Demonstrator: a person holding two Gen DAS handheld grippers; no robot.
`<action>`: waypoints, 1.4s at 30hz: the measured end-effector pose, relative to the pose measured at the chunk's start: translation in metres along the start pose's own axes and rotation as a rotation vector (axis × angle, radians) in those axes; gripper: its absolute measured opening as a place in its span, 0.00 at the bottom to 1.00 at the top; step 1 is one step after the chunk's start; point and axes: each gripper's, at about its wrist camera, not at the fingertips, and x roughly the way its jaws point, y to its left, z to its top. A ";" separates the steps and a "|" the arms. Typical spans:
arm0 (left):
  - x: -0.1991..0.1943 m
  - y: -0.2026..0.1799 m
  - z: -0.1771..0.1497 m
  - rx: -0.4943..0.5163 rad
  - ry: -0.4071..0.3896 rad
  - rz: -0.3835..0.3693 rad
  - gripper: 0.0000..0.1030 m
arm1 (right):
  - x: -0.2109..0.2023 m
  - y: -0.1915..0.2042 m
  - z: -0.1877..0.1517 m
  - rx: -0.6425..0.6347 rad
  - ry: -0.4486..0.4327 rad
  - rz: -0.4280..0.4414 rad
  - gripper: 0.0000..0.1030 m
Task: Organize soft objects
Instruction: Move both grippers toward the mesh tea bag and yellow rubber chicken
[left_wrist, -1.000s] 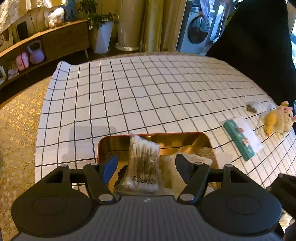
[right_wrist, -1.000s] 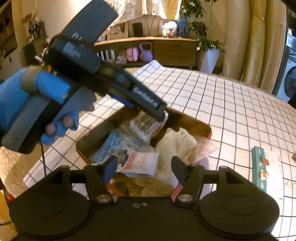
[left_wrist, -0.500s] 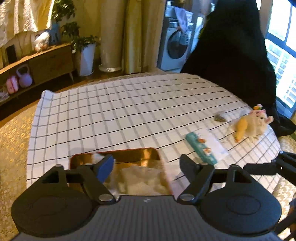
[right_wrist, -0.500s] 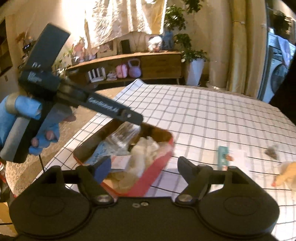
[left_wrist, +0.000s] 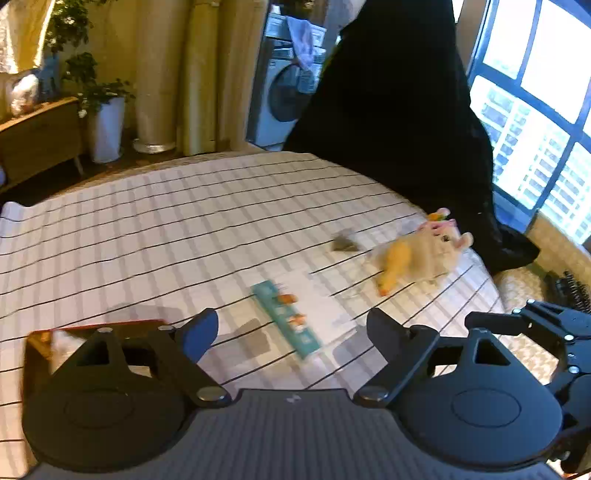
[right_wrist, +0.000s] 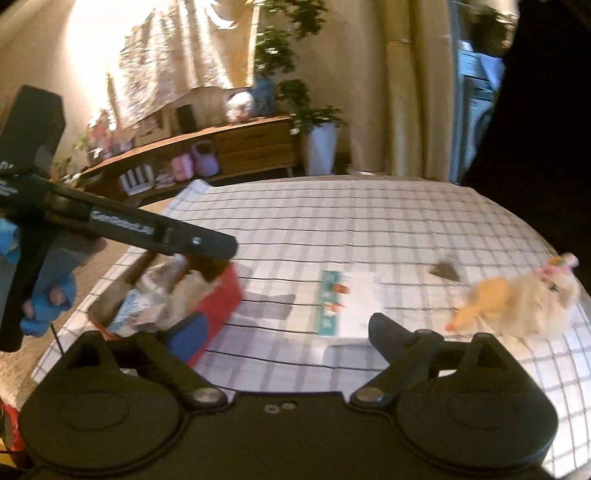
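The plush toy (left_wrist: 421, 254), cream with an orange limb, lay near the desk's right edge in the left wrist view, close to where the checked cloth (left_wrist: 184, 229) curved down. Just beside it toward the centre sat a small dark sachet (left_wrist: 345, 243), apart from the toy. Nearer the camera lay a flat packet with a teal strip (left_wrist: 291, 317), well apart from both, its long side running diagonally.

The red tin (right_wrist: 218, 306) stood at the left side of the desk, near the cloth's left edge, stuffed with pale soft items and packets (right_wrist: 162, 299). In the right wrist view it sat just beyond the left fingertip.

Between the tin and the plush toy the cloth lay open apart from the teal packet, and the whole far half of the desk was bare cloth up to its rounded rim.

The left gripper (left_wrist: 291, 328) hovered above the near edge, jaws spread wide with nothing between them. The right gripper (right_wrist: 286, 330) was likewise spread wide and held nothing. A blue-gloved hand (right_wrist: 44, 306) carried the left gripper over the tin.
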 end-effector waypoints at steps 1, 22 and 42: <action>0.004 -0.004 0.002 -0.001 -0.001 -0.011 0.87 | -0.001 -0.008 -0.003 0.015 -0.001 -0.014 0.91; 0.127 -0.087 0.071 0.037 0.010 -0.046 0.98 | 0.032 -0.131 -0.008 0.169 -0.004 -0.182 0.89; 0.251 -0.098 0.104 0.015 0.151 -0.004 0.98 | 0.122 -0.168 0.011 0.255 0.074 -0.256 0.76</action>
